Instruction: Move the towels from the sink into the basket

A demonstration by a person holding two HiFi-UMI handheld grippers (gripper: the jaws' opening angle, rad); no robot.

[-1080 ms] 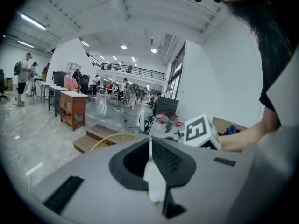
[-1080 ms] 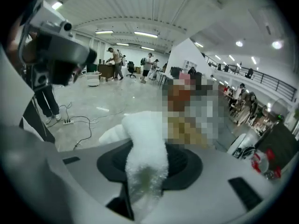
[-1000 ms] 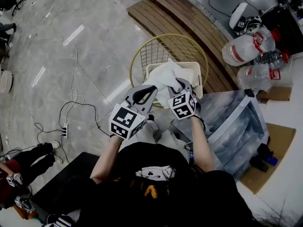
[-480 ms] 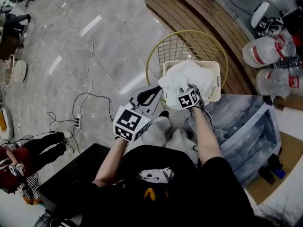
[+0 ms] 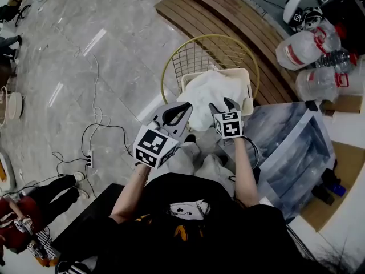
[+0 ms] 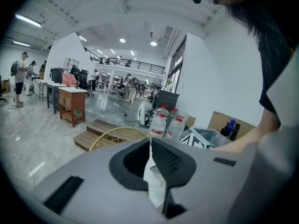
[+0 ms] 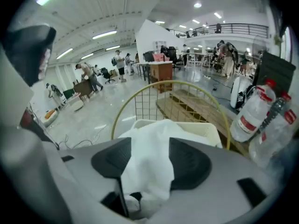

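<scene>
White towel [image 5: 212, 93] — crumpled heap atop basket [image 5: 248, 91]

White towel [image 5: 212, 93] heaped in cream basket [image 5: 248, 90] (yellow wire frame [image 5: 197, 59] behind).

Grey polished stone floor [image 5: 114, 50], slatted wooden platform [image 5: 228, 16] lying on it at the top, cable [image 5: 98, 119] trailing to a power strip [image 5: 88, 160] at left, clear water jugs [image 5: 305, 47] beside the platform, steel sink [image 5: 279, 133] on flat cardboard [image 5: 333, 184] at right.

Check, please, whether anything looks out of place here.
The white towel spills over the near rim of the cream basket; the left gripper pinches it, and the right gripper is opening with cloth between its jaws.
</scene>
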